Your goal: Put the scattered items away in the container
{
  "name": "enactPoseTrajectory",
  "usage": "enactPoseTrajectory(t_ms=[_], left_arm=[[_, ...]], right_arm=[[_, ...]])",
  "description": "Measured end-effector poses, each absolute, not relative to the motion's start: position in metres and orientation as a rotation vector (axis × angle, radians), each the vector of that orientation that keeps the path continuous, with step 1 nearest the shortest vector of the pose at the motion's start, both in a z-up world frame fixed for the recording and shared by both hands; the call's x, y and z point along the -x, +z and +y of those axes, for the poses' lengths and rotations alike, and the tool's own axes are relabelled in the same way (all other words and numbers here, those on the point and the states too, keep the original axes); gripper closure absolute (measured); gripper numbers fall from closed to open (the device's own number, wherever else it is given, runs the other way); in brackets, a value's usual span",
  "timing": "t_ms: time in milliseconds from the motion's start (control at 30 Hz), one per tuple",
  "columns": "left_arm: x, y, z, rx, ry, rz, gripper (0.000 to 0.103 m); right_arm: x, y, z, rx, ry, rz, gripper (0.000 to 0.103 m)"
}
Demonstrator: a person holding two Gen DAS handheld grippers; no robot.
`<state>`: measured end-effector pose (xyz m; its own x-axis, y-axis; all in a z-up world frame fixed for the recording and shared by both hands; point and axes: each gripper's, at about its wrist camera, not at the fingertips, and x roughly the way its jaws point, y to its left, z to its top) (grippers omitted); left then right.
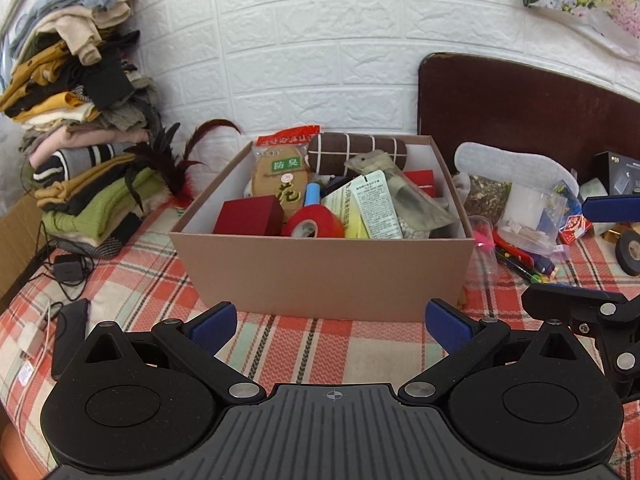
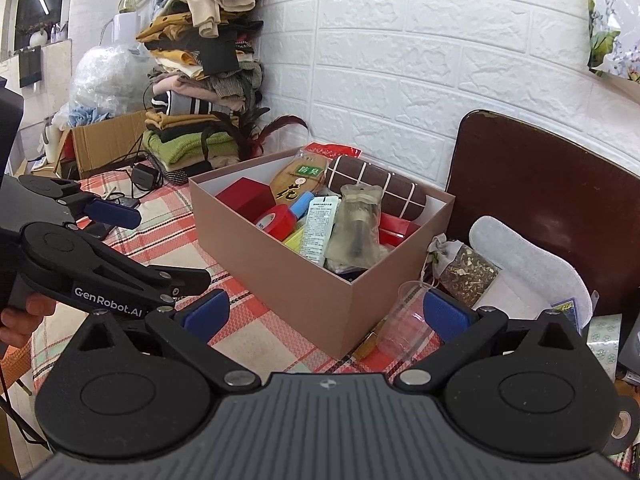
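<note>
On the far left, a tall pile of folded clothes [image 1: 76, 120] stands on the checked cloth of the counter [image 1: 312, 344], against the white brick wall. Beside it lie dark red feathers [image 1: 176, 160].

In the middle stands the brown cardboard box [image 1: 320, 276], open at the top and well filled. Going from left to right inside it: a dark red small box [image 1: 248, 216] sits in the left front corner; behind it a packet of insoles with green label [image 1: 282, 180] leans upright; a red tape roll [image 1: 308, 226] lies at the front wall, with a blue tube [image 1: 313, 194] just behind it; a white tube with printed text [image 1: 376, 212] leans to the right of that; a clear pouch with a grey object [image 1: 404, 196] lies against the right side. At the back a brown roll with white lines [image 1: 356, 150] rests across the things.

To the right of the box, the scattered items are on the counter: a clear plastic cup [image 2: 408, 320] lying on its side just beside the box, a bag of dried herbs [image 2: 464, 272], a white insole [image 1: 516, 168], a clear plastic tub [image 1: 532, 216], and a black tape roll [image 1: 632, 248] at the edge.

The left hand-held gripper [image 1: 331, 324] hovers before the box front, its jaws wide apart and holding nothing. The right hand-held gripper [image 2: 326, 312] is spread wide too, empty, with its right finger [image 2: 446, 314] in front of the cup.
</note>
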<state>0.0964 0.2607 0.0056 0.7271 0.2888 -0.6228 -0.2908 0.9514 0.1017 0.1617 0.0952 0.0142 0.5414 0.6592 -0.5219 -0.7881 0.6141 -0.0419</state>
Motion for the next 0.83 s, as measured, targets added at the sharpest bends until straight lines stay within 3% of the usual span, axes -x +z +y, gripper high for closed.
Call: enactPoseTrajectory(t_ms=[833], left_arm=[[-0.0966, 0.0034, 0.2631, 0.008, 0.315, 0.673, 0.0]], right_arm=[[-0.1605, 0.0144, 0.1007, 0.3, 0.884, 0.493, 0.001]])
